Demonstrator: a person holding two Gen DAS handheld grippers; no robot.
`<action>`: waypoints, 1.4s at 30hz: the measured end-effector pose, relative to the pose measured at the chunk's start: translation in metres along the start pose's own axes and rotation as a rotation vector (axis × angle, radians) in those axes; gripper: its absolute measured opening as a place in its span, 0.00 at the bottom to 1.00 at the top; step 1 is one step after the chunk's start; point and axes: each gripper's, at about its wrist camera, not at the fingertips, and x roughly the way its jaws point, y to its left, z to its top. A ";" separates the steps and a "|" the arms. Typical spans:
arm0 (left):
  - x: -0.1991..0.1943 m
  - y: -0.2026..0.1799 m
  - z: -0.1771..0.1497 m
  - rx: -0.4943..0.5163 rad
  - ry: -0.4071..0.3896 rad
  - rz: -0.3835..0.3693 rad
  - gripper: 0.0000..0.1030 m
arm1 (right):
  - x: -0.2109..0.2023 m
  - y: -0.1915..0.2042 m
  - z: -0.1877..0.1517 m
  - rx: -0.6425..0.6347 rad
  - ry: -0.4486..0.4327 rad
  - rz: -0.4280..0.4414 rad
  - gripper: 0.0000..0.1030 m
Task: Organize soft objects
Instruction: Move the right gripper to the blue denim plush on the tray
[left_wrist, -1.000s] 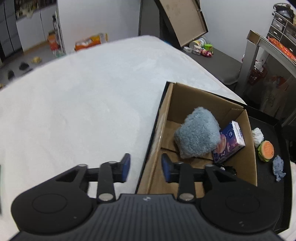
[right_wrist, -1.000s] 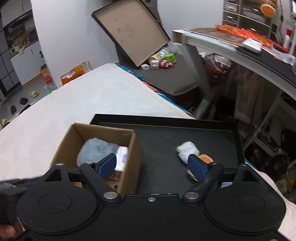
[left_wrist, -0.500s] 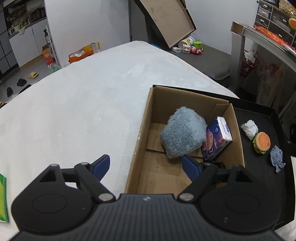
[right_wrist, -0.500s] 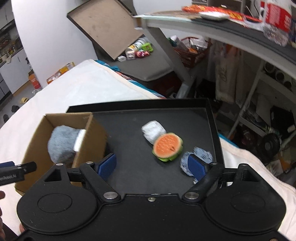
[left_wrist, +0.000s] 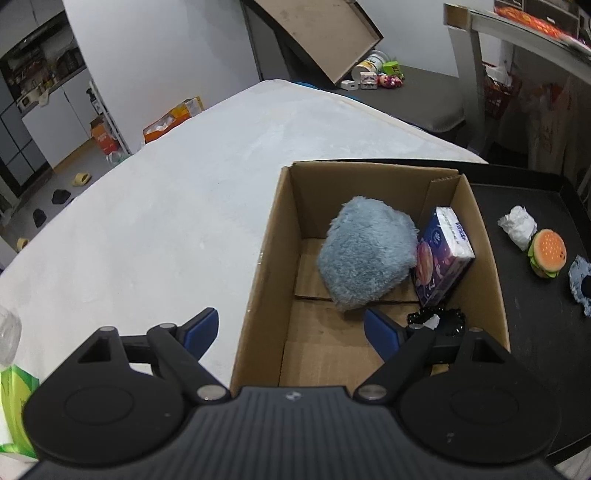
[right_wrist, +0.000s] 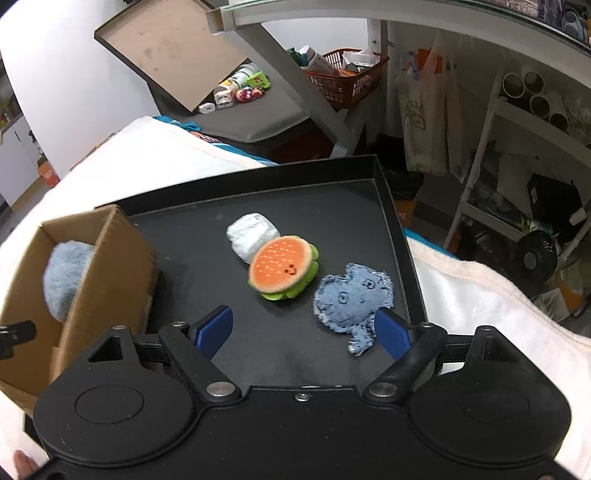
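Release done: your left gripper (left_wrist: 291, 330) has spread empty above the cardboard box (left_wrist: 480, 236); your right gripper (right_wrist: 303, 328), fingers apart, has dropped toward the denim toy (right_wrist: 351, 299).

text: "Vinda" | on: purple tissue pack (left_wrist: 443, 254) | where: inside cardboard box (left_wrist: 484, 258)

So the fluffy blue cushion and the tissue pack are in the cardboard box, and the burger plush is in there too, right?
Not quite. The burger plush lies on the black tray outside the cardboard box, as the right wrist view shows. The fluffy blue cushion and tissue pack are inside.
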 end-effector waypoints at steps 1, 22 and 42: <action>0.001 -0.002 0.000 0.008 0.001 0.008 0.83 | 0.002 -0.002 -0.001 0.005 -0.001 -0.002 0.80; 0.012 -0.015 0.003 0.032 0.040 0.069 0.83 | 0.049 -0.026 -0.009 0.033 0.031 -0.072 0.55; 0.005 0.016 0.006 -0.076 0.031 0.007 0.83 | 0.017 -0.013 -0.006 -0.021 -0.002 -0.042 0.00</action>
